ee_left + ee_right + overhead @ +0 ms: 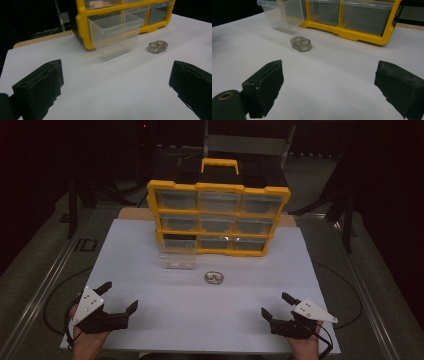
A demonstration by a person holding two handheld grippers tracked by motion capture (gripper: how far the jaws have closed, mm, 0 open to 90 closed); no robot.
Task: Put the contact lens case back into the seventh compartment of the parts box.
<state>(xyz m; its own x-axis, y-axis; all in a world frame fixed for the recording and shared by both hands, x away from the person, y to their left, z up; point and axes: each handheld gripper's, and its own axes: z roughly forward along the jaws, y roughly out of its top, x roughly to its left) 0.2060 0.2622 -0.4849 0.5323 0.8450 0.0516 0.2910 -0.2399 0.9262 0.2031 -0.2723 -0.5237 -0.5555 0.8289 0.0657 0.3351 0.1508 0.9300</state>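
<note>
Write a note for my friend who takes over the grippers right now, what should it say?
Left gripper: open, holding nothing, low over the white table at the near left.
Right gripper: open, holding nothing, at the near right.
Small oval metal case: lying mid-table, untouched.
Clear drawer: pulled out of the yellow organizer at its bottom left slot.
Done: drawer is out.
Probably left: pick up the case, drop it in the drawer, push the drawer shut.
</note>
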